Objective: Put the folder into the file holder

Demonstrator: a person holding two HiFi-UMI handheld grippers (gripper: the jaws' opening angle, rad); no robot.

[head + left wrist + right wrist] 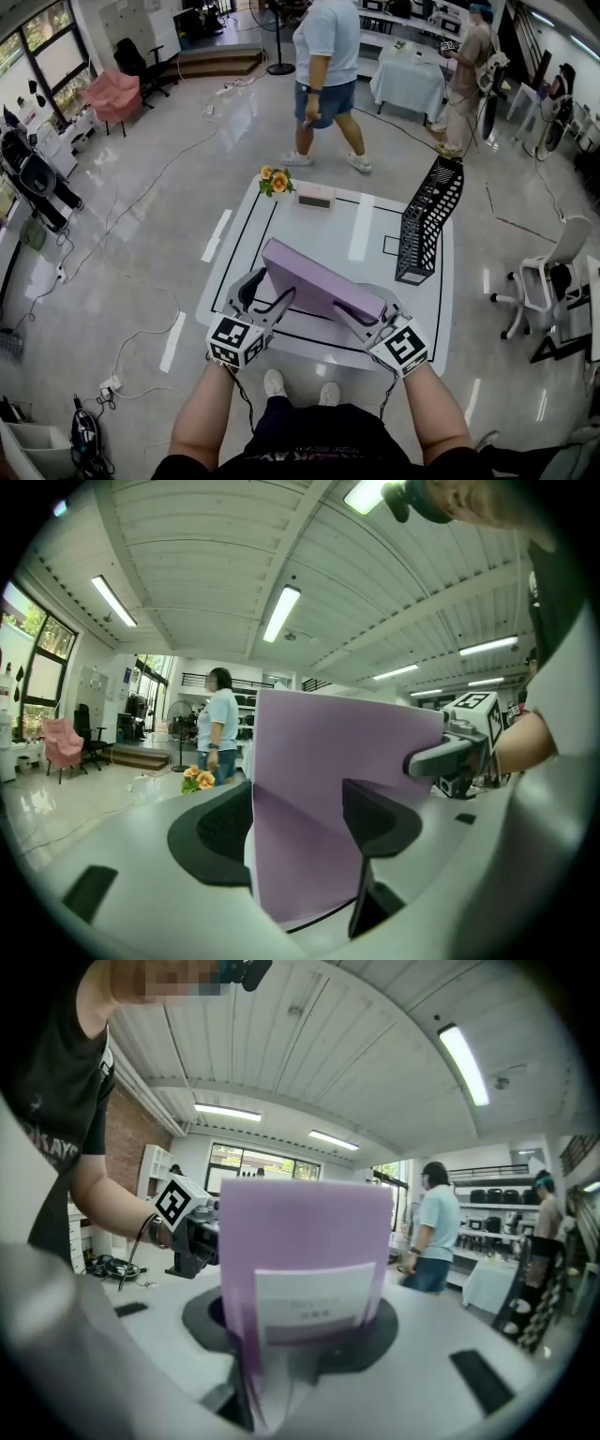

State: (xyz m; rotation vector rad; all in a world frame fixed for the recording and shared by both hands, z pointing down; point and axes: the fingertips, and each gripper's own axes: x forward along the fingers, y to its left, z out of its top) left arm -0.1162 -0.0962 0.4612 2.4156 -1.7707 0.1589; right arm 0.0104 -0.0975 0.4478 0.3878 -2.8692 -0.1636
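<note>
Purple folder (317,281) in both jaws (clamped)

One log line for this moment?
left gripper: holds purple folder | right gripper: holds it too | file holder: no folder inside

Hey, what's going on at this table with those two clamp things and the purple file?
A person works a handheld gripper in each hand. The left gripper and the right gripper each clamp one end of the purple folder, holding it on edge at the near side of the white table. The black mesh file holder stands at the table's right side, apart from the folder. The folder is gripped but not yet filed.
</note>
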